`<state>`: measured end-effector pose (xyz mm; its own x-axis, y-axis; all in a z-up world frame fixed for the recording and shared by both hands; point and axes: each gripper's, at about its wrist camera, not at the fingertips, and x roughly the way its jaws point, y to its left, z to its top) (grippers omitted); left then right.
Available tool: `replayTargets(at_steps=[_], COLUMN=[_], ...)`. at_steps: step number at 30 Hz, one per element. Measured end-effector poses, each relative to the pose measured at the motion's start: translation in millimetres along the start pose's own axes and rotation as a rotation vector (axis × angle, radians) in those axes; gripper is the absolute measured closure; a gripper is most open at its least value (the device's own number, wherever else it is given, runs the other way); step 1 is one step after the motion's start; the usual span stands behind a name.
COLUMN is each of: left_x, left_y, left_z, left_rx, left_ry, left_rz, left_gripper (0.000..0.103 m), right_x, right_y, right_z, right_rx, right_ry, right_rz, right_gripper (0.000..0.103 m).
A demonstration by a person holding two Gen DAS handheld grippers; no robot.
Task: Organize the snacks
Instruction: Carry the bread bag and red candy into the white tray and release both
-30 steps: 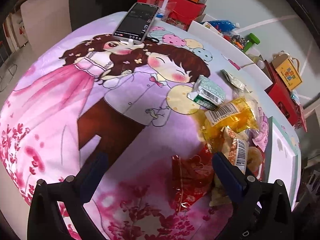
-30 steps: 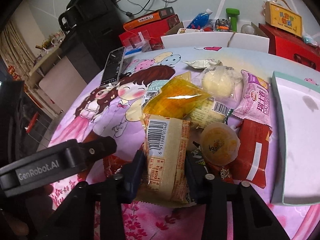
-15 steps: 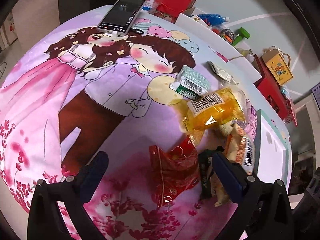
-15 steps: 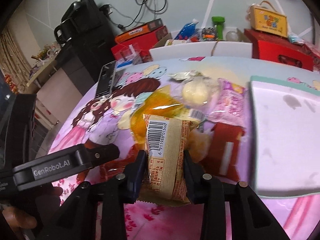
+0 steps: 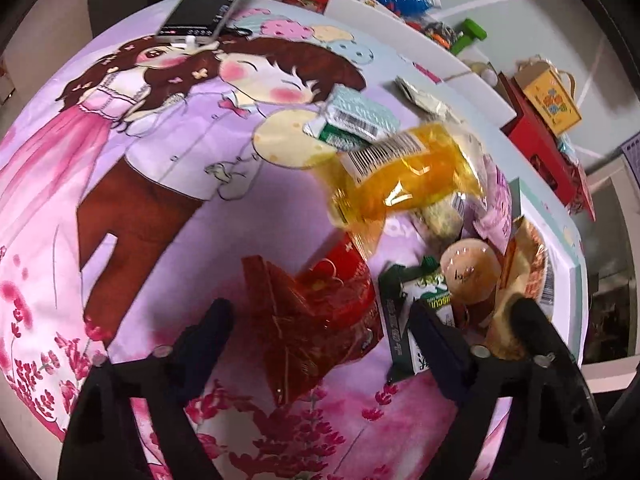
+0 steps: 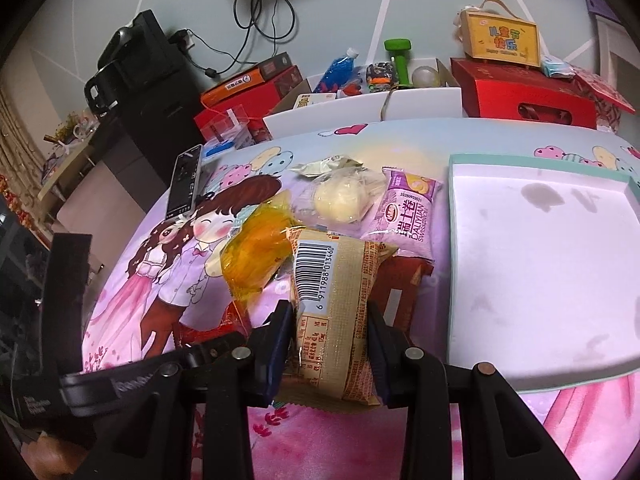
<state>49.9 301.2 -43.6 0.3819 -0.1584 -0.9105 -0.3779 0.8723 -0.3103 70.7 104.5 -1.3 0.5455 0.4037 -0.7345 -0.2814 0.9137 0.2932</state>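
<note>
My right gripper (image 6: 329, 314) is shut on a beige snack packet (image 6: 332, 280) with a barcode, held above the snack pile just left of the white, teal-rimmed tray (image 6: 540, 280). Beneath and behind it lie a yellow packet (image 6: 256, 256), a purple roll packet (image 6: 408, 216), a clear-wrapped pale bun (image 6: 340, 200) and a red packet (image 6: 400, 284). My left gripper (image 5: 320, 328) is open, its fingers either side of a crumpled red packet (image 5: 316, 308). A green biscuit packet (image 5: 416, 320) and a round jelly cup (image 5: 470, 276) lie to its right.
A phone (image 6: 185, 186) lies on the cartoon-printed cloth at the far left. Red boxes (image 6: 524, 96), a yellow gift box (image 6: 500, 38) and a white box of oddments (image 6: 360, 108) line the back edge. A green-white packet (image 5: 352, 120) sits beyond the yellow one.
My right gripper has lifted the beige packet off the pile and carried it toward the tray. My left gripper, still open, has come down closer around the crumpled red packet.
</note>
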Motion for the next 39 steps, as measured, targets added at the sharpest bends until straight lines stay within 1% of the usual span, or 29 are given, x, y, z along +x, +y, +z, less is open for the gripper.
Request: replayTargets(at_steps=[1,3,5,6,12,17,21,24,27,32,39], left_x=[1,3,2,2,0,-10,-20,-28,-34,-45,-66], left_y=[-2,-5,-6,-6,-10,-11,-11,-14,-21,-31,-56], left_z=[-1,-3,-4,-4,-3,-3,-2,0,1,1,6], left_rx=[0.007,0.018,0.027,0.027,0.03,0.033,0.034,0.043,0.061,0.075,0.13], left_ry=[0.005,0.009,0.004,-0.001,-0.016,-0.046,-0.079,-0.101,-0.119,-0.153,-0.21], left_rz=[0.0,0.008,0.015,0.012,0.014,0.029,0.046,0.044,0.063,0.07,0.069], left_gripper=[0.028,0.042,0.044,0.047,0.052,0.053,0.055,0.055,0.056,0.058,0.058], right_x=[-1,-2,-3,-3,-10,-21,-28,-33,-37,-43,-51], right_y=[0,-1,-2,-4,-12,-22,-33,-44,-58,-77,-110], right_z=[0,0,1,1,5,10,17,22,27,33,40], right_rx=[0.002,0.005,0.012,0.016,0.04,0.064,0.087,0.115,0.139,0.166,0.211], right_ry=[-0.002,-0.004,-0.006,-0.008,-0.026,-0.057,-0.082,-0.099,-0.111,-0.132,-0.152], right_rz=[0.002,0.004,0.006,0.007,0.016,0.022,0.011,-0.003,-0.022,-0.054,-0.138], right_gripper=[0.065,0.065,0.065,0.065,0.065,0.065,0.065,0.065,0.065,0.065,0.065])
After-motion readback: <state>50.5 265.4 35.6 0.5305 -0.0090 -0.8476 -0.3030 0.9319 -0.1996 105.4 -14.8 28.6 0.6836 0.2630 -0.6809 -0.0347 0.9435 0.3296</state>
